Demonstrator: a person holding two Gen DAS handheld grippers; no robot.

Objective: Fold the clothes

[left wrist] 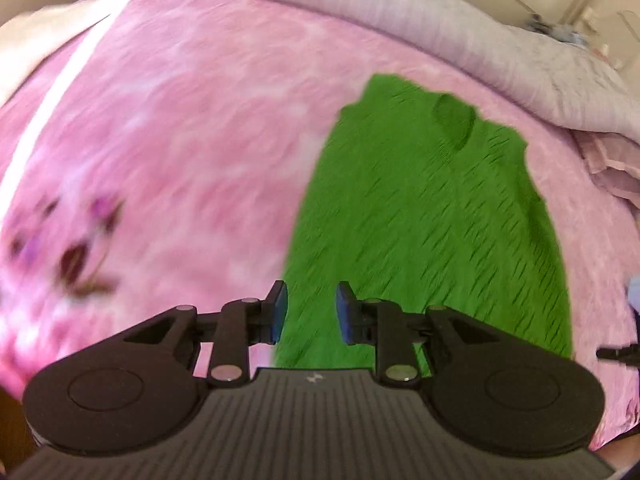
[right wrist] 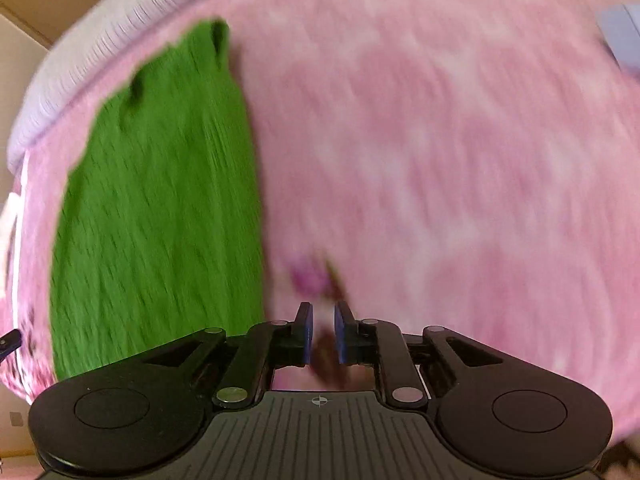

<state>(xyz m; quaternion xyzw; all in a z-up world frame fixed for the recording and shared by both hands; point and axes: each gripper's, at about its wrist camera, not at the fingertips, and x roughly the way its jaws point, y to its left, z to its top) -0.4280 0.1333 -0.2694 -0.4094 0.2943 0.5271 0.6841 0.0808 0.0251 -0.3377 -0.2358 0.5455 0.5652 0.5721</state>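
Now the left tongs (left wrist: 311, 312) stand with a clear gap between the blue pads and hold nothing; they hover over the near left edge of the green garment (left wrist: 432, 220). The right tongs (right wrist: 323, 332) are only a little apart, also with nothing between the pads, and they hover over the bare pink bedspread (right wrist: 440, 160), just to the right of the garment. The garment lies flat on the bed as a long narrow strip that runs from near to far, with a neck opening (left wrist: 454, 122) at the far end and no sleeves sticking out to the sides. Its narrow shape with straight side edges would fit a top whose sides are already folded in, but it could also be a sleeveless top simply laid out, so I cannot decide which. In either case it is not yet a short compact packet. The cloth looks like a soft knit with small dark ribs. The bedspread is pink, mottled, with purple flowers (left wrist: 88, 248), and a pale lilac quilt (left wrist: 400, 8) lies bunched along the far side.
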